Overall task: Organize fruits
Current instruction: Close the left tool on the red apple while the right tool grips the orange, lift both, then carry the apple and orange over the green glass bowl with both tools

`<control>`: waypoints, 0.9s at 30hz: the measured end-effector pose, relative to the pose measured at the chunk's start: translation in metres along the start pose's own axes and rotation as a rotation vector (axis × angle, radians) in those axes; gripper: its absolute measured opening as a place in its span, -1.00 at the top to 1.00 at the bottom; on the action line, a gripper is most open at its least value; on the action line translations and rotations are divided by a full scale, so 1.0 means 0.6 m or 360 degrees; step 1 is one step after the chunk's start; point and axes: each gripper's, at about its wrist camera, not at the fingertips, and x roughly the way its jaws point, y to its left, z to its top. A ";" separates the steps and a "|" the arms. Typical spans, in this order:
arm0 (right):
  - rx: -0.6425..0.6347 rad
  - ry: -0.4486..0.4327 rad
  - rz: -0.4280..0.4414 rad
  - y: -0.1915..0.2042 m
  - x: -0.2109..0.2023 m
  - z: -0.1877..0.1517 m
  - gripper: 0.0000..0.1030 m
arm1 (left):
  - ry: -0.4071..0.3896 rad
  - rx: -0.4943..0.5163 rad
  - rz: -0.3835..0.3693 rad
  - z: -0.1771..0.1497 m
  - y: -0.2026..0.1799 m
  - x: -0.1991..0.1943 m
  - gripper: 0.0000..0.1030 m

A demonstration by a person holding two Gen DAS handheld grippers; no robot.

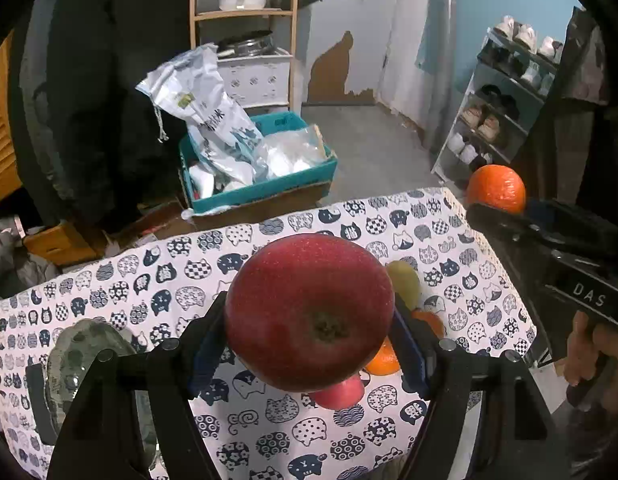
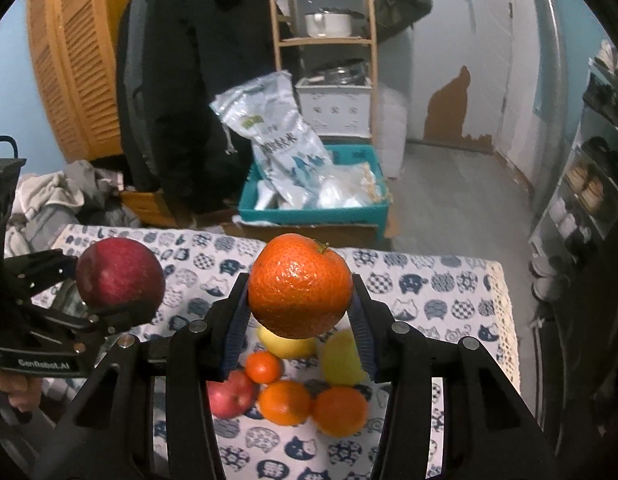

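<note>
Our left tongs (image 1: 309,320) clamp a large dark-red apple (image 1: 308,312) above the table (image 1: 109,292) with its cat-print cloth; our right tongs (image 2: 299,300) clamp a round, pebbled orange (image 2: 300,286). Below it on the cloth lie lemons (image 2: 343,356), smaller oranges (image 2: 285,402) and a pink-red apple (image 2: 231,394).

Dim, cool indoor light is seen in both views; no light source is shown. Soft glare is noted on top of the red apple (image 1: 309,312) and the orange (image 2: 300,286). Heavy fisheye bending and black vignetting are seen at the edges. The held fruits are rendered sharp. The fruit pile (image 2: 293,384) under the orange is blurred, and the shoe rack (image 2: 593,184) at the right edge is smeared. Shadows on the tablecloth (image 1: 129,280) are weak.
</note>
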 end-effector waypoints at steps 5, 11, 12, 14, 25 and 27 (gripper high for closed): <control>-0.0037 -0.0007 0.0048 0.034 0.005 0.010 0.10 | -0.0034 -0.0039 0.0011 -0.003 0.027 -0.025 -0.48; -0.0097 -0.0008 0.0111 0.082 0.017 0.020 0.10 | -0.0071 -0.0093 0.0032 -0.011 0.067 -0.053 -0.48; -0.0105 -0.0010 0.0122 0.090 0.018 0.021 0.10 | -0.0074 -0.0097 0.0041 -0.013 0.073 -0.056 -0.48; -0.0118 -0.0004 0.0150 0.108 0.023 0.025 0.10 | -0.0086 -0.0111 0.0057 -0.018 0.087 -0.066 -0.48; -0.0216 0.0052 0.0269 0.211 0.063 0.046 0.10 | -0.0089 -0.0261 0.0125 -0.056 0.183 -0.092 -0.48; -0.0233 0.0066 0.0289 0.228 0.072 0.049 0.10 | -0.0089 -0.0288 0.0140 -0.064 0.201 -0.095 -0.48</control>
